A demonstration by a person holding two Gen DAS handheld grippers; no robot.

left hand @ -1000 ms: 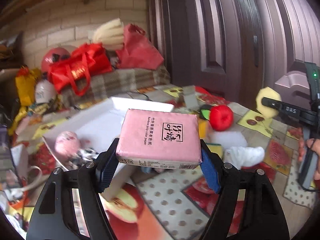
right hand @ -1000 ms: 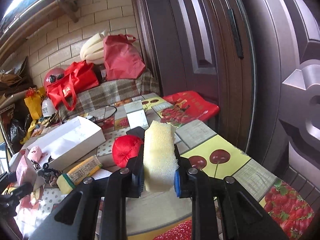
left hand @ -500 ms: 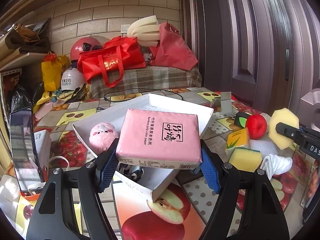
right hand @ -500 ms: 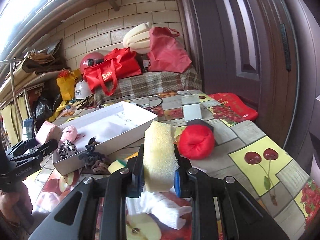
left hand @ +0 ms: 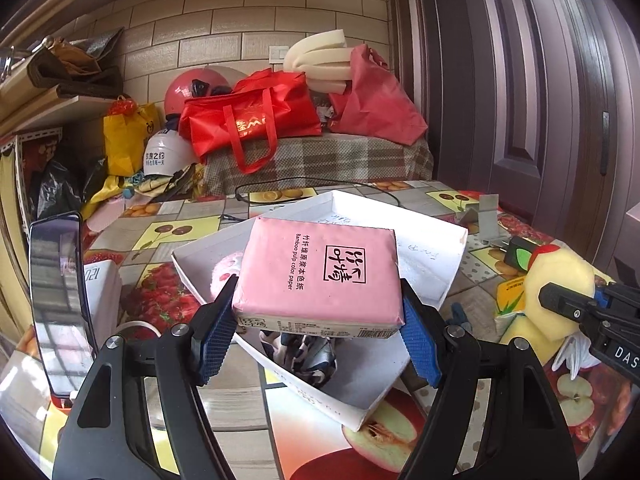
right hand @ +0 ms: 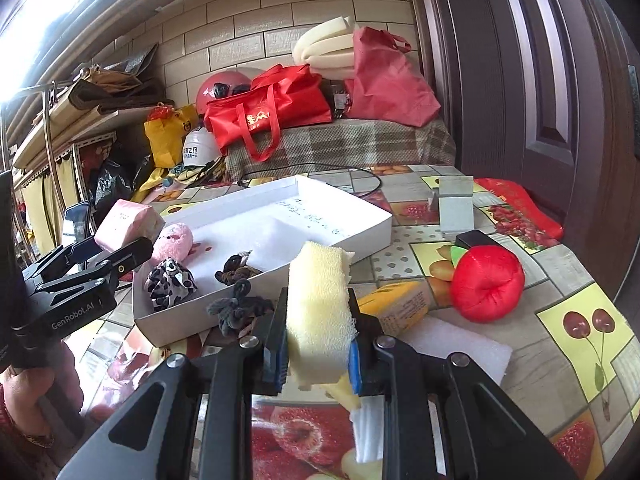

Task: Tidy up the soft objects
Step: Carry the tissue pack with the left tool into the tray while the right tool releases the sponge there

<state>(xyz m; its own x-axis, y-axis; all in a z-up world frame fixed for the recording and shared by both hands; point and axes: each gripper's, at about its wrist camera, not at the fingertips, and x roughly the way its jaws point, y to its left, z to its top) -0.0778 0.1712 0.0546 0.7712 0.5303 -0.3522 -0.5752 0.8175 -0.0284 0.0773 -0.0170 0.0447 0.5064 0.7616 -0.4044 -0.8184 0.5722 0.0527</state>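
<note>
Left wrist view: your left gripper (left hand: 316, 336) pinches the pink tissue pack (left hand: 320, 276) over the white box (left hand: 432, 280), now nearer. Right wrist view alone shows the red ball (right hand: 486, 286); your right gripper (right hand: 318, 358) squeezes the yellow sponge (right hand: 318, 300).

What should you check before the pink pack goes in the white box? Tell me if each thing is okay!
1. Left gripper shut on the pink tissue pack: ok.
2. Pack held above the white box: ok.
3. Bare floor left in the box beyond the pink plush and leopard scrunchie: ok.
4. Right gripper shut on the yellow sponge: ok.
5. Right gripper out of the pack's way, beside the box: ok.
6. Pack fits flat: cannot tell.
</note>
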